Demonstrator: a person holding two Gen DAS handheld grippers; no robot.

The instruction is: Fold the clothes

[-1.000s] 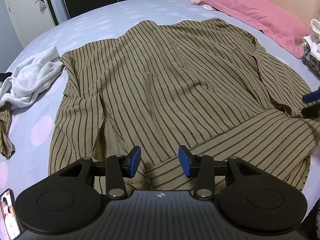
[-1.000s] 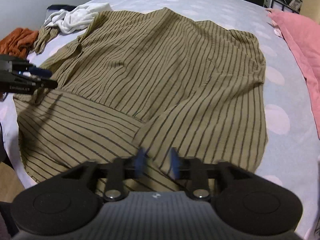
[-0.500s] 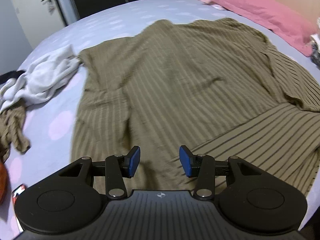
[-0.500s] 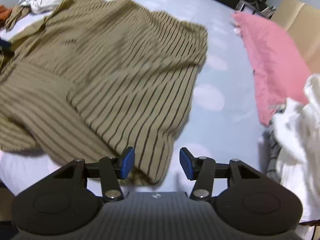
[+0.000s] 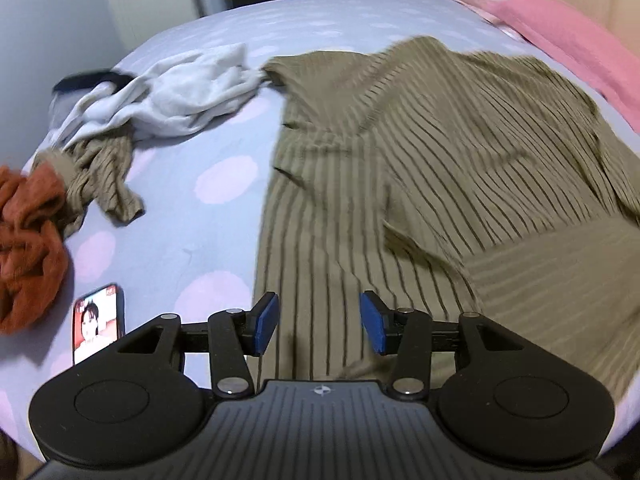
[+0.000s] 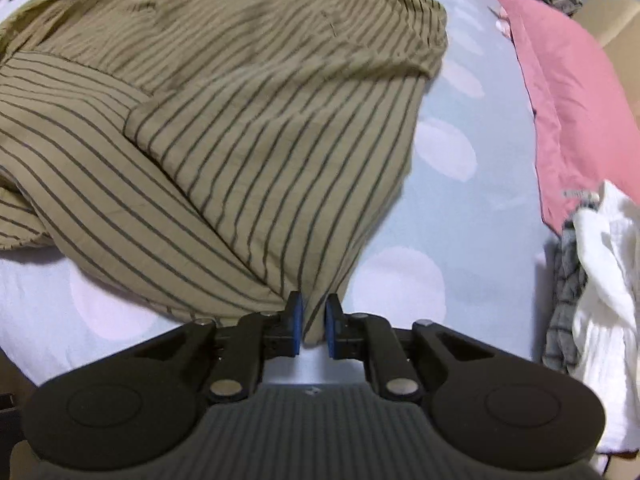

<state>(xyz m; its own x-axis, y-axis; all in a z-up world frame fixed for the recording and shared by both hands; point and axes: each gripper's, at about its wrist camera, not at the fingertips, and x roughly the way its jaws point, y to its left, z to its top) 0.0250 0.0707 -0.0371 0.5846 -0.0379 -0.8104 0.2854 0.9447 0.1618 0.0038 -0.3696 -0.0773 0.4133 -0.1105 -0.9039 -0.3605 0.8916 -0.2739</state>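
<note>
Dotted bedsheet [image 6: 404,280] carries our striped shirt [image 6: 248,128]. Near the bed's front edge our right gripper [image 6: 311,326] pinches the shirt's corner between nearly closed pads; our left gripper [image 5: 318,322] gapes empty over its hem, pink pillow [image 6: 568,92] beyond.

Black grippers [image 5: 319,322], blue pads [image 6: 295,322], silver screws

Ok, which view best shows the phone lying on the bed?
The left wrist view. The phone lies lit, screen up, on the dotted sheet beside the open left claw, near the rust-coloured garment. The right wrist view does not show it at all; it faces the striped shirt and the pink pillow.
</note>
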